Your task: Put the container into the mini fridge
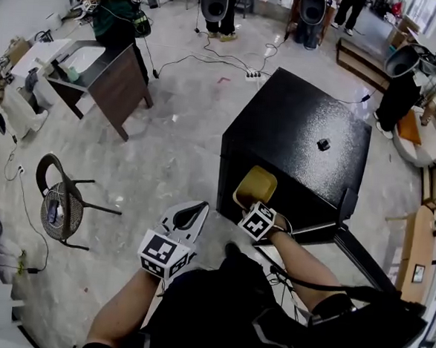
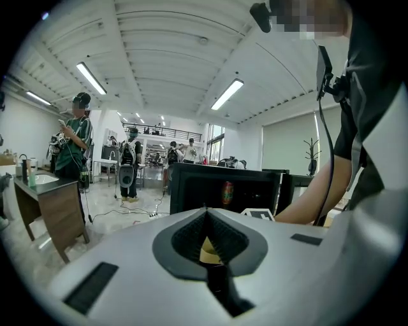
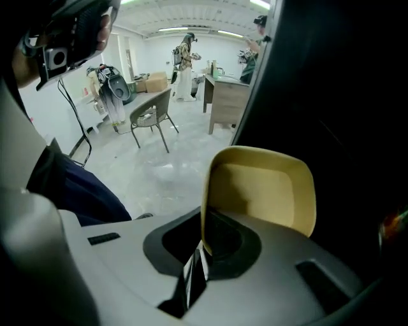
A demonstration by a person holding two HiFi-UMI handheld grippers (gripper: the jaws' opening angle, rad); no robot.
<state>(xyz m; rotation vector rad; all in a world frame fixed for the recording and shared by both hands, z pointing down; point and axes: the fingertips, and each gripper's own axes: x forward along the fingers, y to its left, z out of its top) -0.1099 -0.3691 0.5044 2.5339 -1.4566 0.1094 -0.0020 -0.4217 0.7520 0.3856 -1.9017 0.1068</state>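
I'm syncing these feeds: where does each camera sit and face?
Head view: on the head, steeply down; mini fridge, forearms, left gripper, right gripper.
Left gripper view: on that gripper, level toward the mini fridge; shut jaws, one forearm.
Right gripper view: on that gripper, downward; jaws clamp the container.
Head and right gripper views share the container.

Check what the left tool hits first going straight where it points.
Likely the yellow container held by the right tool, with the black mini fridge just behind; depth is unclear.
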